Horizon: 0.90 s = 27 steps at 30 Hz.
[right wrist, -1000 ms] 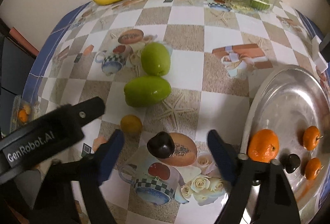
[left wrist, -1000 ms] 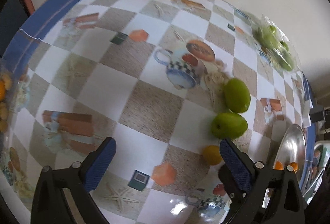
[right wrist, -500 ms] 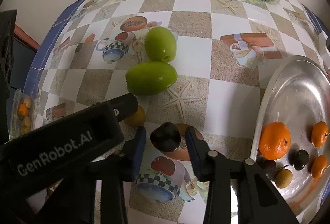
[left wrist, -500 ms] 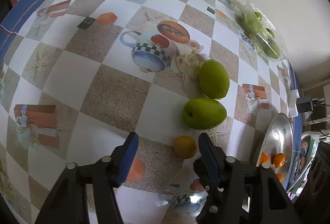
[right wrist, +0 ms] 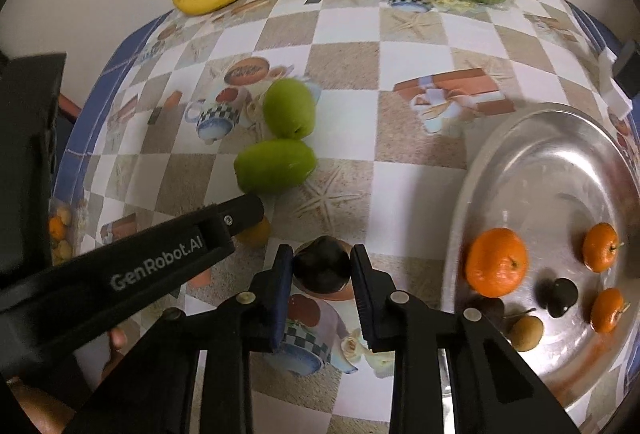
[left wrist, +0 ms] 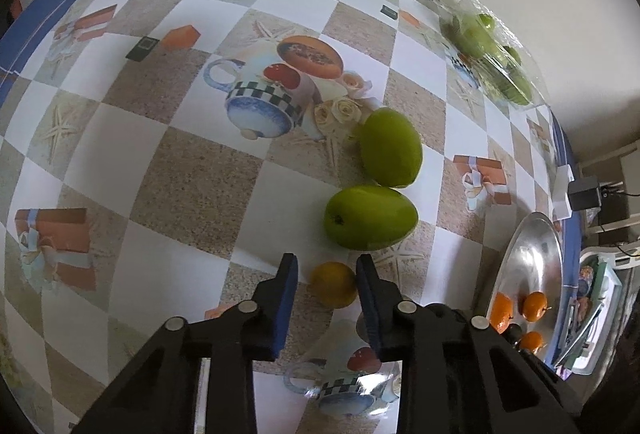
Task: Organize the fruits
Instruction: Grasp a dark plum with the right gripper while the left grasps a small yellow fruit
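**Both grippers on small fruit**

We clamp the dark plum (right wrist: 322, 266) in our right gripper (right wrist: 322, 276), beside the steel tray (right wrist: 552, 162). Our left gripper (left wrist: 326, 284) is closing around the small yellow fruit (left wrist: 334, 284), its pads not quite touching, near two green mangoes (left wrist: 370, 216).

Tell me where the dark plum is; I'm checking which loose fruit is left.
In the right wrist view the dark plum sits low and central between the right gripper pads, left of the steel tray.
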{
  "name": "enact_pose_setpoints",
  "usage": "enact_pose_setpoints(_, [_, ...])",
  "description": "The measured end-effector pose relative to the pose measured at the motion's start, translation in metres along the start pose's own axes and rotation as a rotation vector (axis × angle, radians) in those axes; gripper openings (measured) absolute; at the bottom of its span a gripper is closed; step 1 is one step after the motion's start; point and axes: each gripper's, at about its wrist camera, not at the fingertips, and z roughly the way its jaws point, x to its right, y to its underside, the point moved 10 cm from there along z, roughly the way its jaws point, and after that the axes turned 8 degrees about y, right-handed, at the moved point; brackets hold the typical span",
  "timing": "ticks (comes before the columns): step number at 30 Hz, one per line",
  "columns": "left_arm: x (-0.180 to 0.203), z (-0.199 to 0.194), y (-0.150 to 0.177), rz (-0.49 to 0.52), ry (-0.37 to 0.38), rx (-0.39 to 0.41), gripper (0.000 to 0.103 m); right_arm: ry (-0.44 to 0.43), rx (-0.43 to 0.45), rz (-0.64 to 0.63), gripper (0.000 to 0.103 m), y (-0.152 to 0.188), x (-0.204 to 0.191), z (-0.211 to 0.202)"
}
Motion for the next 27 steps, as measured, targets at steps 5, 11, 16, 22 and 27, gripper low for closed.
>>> enact_pose_setpoints(5, [0.005,0.004,0.003,0.009,0.004,-0.009,0.026,-0.008,0.006,0.023,0.031,-0.001,0.007,-0.005])
enact_pose_setpoints(11, [0.006,0.002,0.003,0.022,-0.022,0.002,0.026,-0.013,0.018,0.038,0.03,-0.004,0.011,-0.009])
enact_pose_setpoints(16, [0.008,-0.01,-0.004,0.019,-0.028,0.043,0.026,-0.015,0.04,0.052,0.03,-0.008,0.016,-0.017])
enact_pose_setpoints(22, [0.02,-0.028,-0.011,0.042,-0.014,0.093,0.026,-0.001,0.059,0.105,0.03,-0.013,0.037,-0.027])
enact_pose_setpoints(27, [0.038,-0.036,-0.009,0.087,-0.003,0.109,0.026,0.026,0.07,0.192,0.03,-0.017,0.072,-0.034])
